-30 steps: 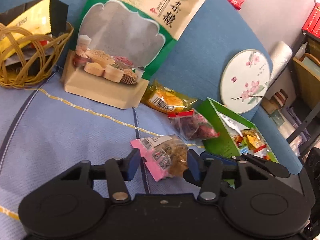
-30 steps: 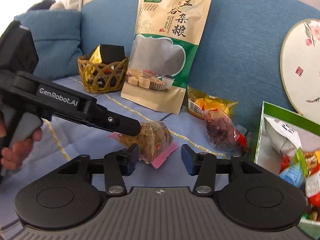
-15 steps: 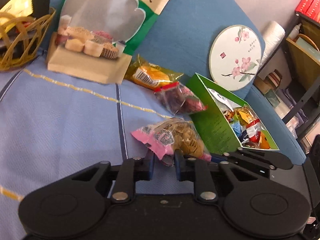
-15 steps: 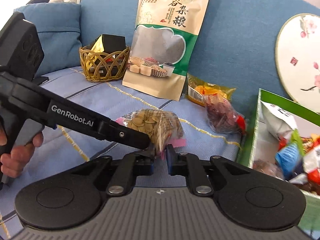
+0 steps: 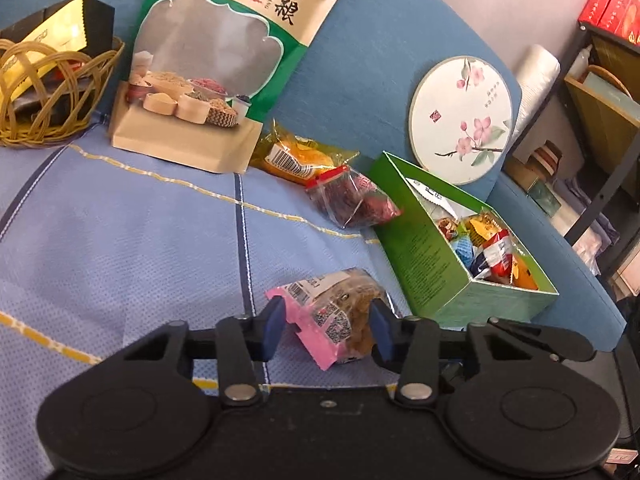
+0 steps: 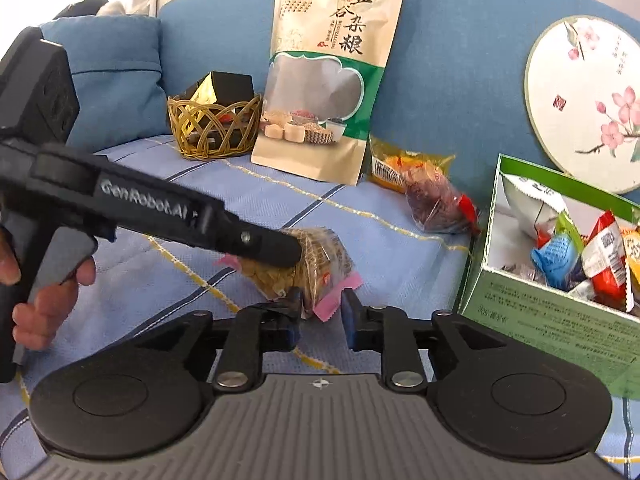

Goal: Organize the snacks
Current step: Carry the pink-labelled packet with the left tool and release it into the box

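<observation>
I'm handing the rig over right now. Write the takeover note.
Left gripper: open, jaws either side of the pink-edged snack packet on the sofa seat.
Right gripper: jaws partly closed around that packet's pink corner; grip unclear.
Done: the green box already holds several snacks.
Left: this packet, the red-sealed packet and the yellow packet lie outside the box.

Pink-edged snack packet (image 5: 336,316), green box (image 5: 432,264), light-blue cloth (image 5: 120,240) (yellow and navy lines), round fan (image 5: 460,116) with pink blossoms.
</observation>
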Demonstrator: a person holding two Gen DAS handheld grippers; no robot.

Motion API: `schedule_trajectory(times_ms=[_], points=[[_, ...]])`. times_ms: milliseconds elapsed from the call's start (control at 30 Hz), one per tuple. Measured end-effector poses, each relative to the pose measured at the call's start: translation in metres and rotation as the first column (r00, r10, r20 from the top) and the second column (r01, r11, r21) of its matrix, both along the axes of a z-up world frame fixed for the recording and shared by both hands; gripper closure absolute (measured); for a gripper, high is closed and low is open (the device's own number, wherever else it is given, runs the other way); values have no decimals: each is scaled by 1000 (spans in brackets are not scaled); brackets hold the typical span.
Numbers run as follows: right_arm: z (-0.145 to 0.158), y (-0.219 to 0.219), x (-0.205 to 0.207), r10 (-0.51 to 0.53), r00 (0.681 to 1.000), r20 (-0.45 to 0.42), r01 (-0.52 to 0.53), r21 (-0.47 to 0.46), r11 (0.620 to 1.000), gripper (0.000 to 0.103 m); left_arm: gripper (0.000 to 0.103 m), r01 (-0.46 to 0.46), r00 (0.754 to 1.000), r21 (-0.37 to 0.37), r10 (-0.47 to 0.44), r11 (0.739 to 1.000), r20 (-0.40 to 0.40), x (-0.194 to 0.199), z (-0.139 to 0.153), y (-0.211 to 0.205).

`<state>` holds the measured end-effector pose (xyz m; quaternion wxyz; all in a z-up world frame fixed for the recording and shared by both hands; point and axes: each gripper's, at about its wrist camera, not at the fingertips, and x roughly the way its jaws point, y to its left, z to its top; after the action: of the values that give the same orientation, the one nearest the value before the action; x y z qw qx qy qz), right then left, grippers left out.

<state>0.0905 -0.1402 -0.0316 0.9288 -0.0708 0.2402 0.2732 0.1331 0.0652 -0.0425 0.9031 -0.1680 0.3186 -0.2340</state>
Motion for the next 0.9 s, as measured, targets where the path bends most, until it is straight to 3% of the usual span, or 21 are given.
schedule_trajectory(times_ms=[300,400,533,900], points=[[0,3,11,-17,1000,-13,17,1,1000,57,23,11,999,-26,-12,1000,-30,8,-7,1],[-1,8,15,-17,1000,-10,17,-20,1000,55,31,8,999,-34,-9,999,-35,13,-9,0],[0,8,14,-40,999,0,40,-19,999,81,44,11,1000,-22,-11,1000,-12,12,-5,-4],[42,-14,-12,-84,978,191,86,1,996,83,46,46,988,-25,-42,999,147,-7,48,-25]])
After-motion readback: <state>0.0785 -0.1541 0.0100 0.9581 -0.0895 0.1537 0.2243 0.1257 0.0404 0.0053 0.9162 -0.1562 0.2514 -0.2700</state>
